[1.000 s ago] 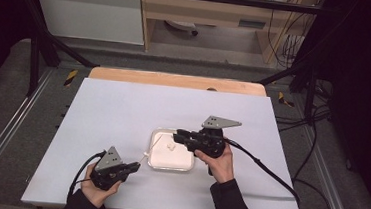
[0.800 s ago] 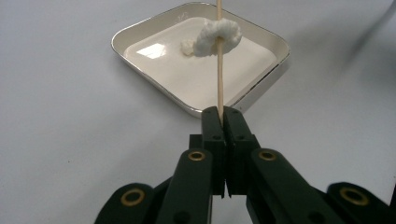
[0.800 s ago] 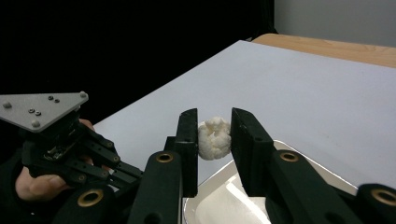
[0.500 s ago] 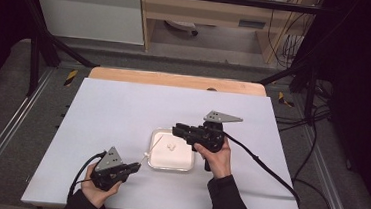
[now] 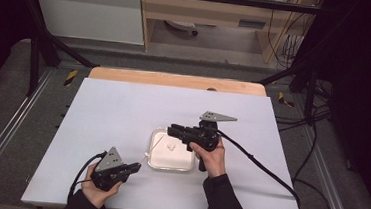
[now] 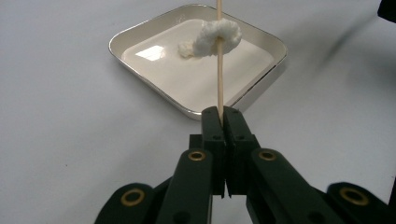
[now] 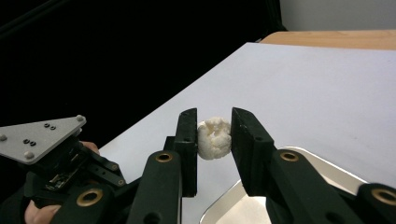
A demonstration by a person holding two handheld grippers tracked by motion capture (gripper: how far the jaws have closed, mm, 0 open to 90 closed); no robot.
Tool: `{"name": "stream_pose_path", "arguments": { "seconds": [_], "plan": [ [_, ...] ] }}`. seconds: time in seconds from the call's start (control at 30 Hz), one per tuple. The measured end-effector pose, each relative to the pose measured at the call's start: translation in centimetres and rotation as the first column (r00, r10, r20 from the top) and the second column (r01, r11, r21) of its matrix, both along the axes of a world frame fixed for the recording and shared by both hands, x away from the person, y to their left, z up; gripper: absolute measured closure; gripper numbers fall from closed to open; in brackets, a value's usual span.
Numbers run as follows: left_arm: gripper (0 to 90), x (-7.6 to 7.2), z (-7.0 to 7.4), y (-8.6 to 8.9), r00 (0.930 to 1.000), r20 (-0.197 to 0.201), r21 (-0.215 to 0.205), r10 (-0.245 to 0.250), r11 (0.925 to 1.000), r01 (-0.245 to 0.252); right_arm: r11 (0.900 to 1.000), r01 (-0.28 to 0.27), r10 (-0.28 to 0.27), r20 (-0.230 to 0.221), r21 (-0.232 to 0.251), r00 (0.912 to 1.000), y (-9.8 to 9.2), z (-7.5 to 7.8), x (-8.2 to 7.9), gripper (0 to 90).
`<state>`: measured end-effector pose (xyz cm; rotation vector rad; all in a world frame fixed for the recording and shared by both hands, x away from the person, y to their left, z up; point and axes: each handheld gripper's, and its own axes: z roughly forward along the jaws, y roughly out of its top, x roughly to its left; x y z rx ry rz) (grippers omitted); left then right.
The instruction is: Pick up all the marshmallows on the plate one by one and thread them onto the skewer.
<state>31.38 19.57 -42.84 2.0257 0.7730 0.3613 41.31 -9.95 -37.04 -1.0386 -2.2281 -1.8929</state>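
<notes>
My left gripper (image 5: 137, 167) (image 6: 222, 113) rests near the table's front edge, shut on a thin wooden skewer (image 6: 219, 70) that points at the square white tray (image 5: 156, 162) (image 6: 140, 77). A white crumbly lump (image 6: 205, 39) (image 5: 171, 146) lies in the tray. The skewer crosses that lump, and I cannot tell whether it pierces it. My right gripper (image 5: 171, 130) (image 7: 214, 122) hovers over the tray's far side, shut on a second white lump (image 7: 214, 138). The right gripper view also takes in the left gripper (image 7: 51, 158) at the lower left.
The white table top (image 5: 123, 109) spreads wide around the tray. A wooden strip (image 5: 175, 80) runs along its far edge. The right gripper's cable (image 5: 263, 168) trails off to the right, and metal rails flank the table on both sides.
My right gripper has edged slightly up and away over the tray, still holding its lump. The left gripper and skewer have stayed put.
</notes>
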Motion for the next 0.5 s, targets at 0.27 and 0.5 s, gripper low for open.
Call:
{"name": "stream_pose_path", "arguments": {
  "seconds": [0.27, 0.5],
  "plan": [
    [88.6, -0.04, 0.01, -0.06, 1.0, 0.001, 0.0, -0.002, 1.0, 0.002, 1.0, -0.021, 0.022, -0.018, 0.012, 0.9996, 0.33, -0.41, -0.09, 73.2],
    [88.6, -0.06, 0.03, -0.09, 1.0, 0.004, -0.002, -0.004, 1.0, 0.004, 0.999, -0.038, 0.038, -0.026, 0.025, 0.9989, 0.43, -0.52, -0.17, 73.4]
  ]
}}
